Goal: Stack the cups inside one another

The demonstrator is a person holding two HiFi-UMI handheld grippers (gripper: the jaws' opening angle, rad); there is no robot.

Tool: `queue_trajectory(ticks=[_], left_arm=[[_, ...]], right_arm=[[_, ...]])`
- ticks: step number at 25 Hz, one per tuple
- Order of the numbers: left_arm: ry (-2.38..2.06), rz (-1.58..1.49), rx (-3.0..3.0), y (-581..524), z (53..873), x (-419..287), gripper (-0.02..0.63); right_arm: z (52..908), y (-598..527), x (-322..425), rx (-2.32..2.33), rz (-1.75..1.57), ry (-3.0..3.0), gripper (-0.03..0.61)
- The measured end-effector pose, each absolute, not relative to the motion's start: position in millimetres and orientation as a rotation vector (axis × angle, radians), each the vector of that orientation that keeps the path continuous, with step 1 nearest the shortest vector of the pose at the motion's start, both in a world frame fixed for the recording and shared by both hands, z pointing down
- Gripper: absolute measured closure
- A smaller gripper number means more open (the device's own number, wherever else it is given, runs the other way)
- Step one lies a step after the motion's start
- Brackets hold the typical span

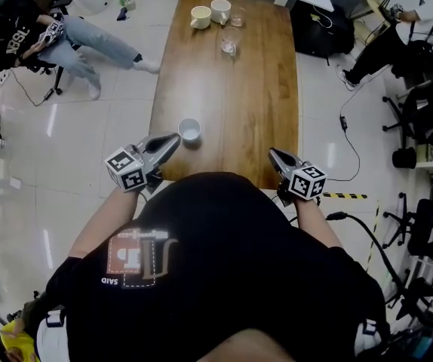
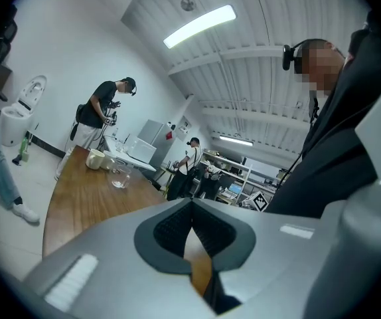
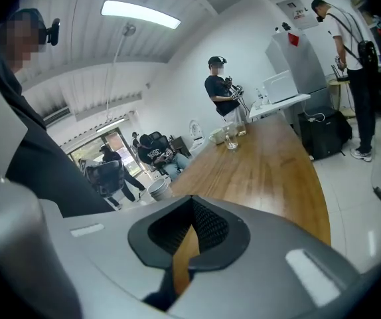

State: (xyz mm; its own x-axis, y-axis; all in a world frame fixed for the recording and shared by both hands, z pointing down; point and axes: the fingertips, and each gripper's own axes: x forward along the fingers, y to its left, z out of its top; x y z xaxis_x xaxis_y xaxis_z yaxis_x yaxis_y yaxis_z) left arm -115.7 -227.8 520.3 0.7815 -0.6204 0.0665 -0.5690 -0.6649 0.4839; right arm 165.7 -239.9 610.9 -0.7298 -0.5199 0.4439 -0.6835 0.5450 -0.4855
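A long wooden worktop (image 1: 254, 104) stands on a glossy white floor (image 1: 88, 164). One person (image 1: 35, 36) sits off its far left corner, a second person (image 1: 397, 29) off the far right, beside black chairs (image 1: 420, 111).

The table (image 1: 254, 89) is brown wood, the near cup (image 1: 190, 130) white, the far cups (image 1: 201, 16) cream. The left gripper (image 1: 174, 139) and right gripper (image 1: 274, 154) are grey.

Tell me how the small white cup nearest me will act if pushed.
The white cup looks rigid and glazed, so probably slippery to pinch. Standing upright and squat, it should slide on the smooth wooden table rather than tip.
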Motion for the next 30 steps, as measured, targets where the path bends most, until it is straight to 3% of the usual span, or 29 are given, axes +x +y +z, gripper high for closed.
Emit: queue_trajectory(ticks=[30], left_arm=[[-0.977,-0.162,2.463,-210,517,-143,0.612]], right_arm=[[596,-247,139,0.884,0.814,-2.574,0.566]])
